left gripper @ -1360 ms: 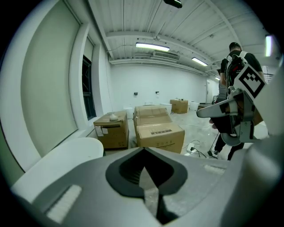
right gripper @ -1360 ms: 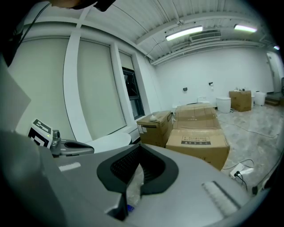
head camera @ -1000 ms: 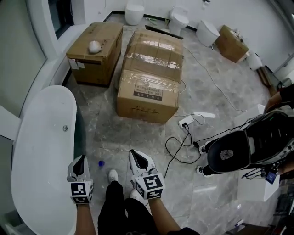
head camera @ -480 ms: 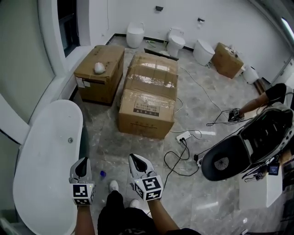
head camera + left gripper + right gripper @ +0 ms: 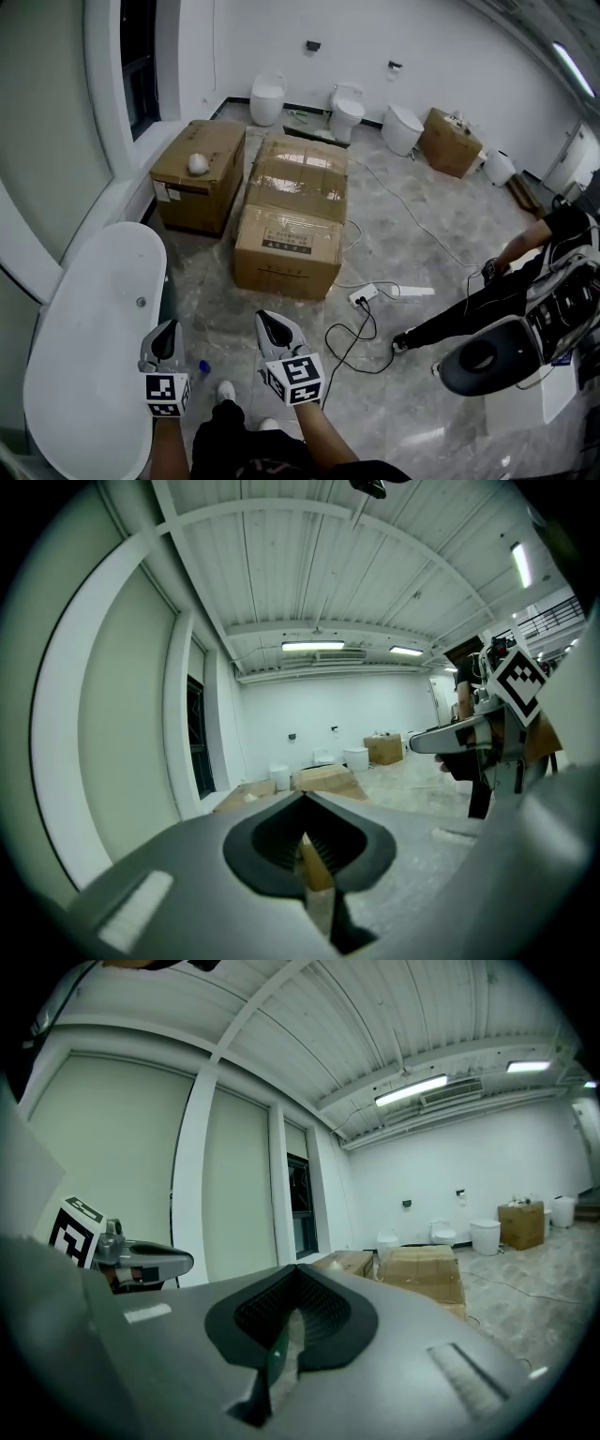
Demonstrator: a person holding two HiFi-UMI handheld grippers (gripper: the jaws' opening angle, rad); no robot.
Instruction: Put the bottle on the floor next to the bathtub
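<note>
The bottle (image 5: 203, 367) shows only as a small blue cap on the marble floor, just right of the white bathtub (image 5: 89, 347) and in front of my feet. My left gripper (image 5: 165, 336) is held level above the tub's right rim, jaws shut and empty. My right gripper (image 5: 273, 327) is beside it to the right, also shut with nothing in it. In the left gripper view the right gripper (image 5: 441, 741) appears at the right; in the right gripper view the left gripper (image 5: 178, 1261) appears at the left. Both point across the room.
Three cardboard boxes (image 5: 291, 222) stand on the floor ahead, one with a white ball (image 5: 198, 164) on it. A power strip (image 5: 364, 297) and black cables lie to the right. A person (image 5: 525, 281) crouches at the right. Toilets (image 5: 345, 110) line the far wall.
The head view has tilted up, showing more of the far wall. Both grippers stay shut and level. The person at the right has shifted.
</note>
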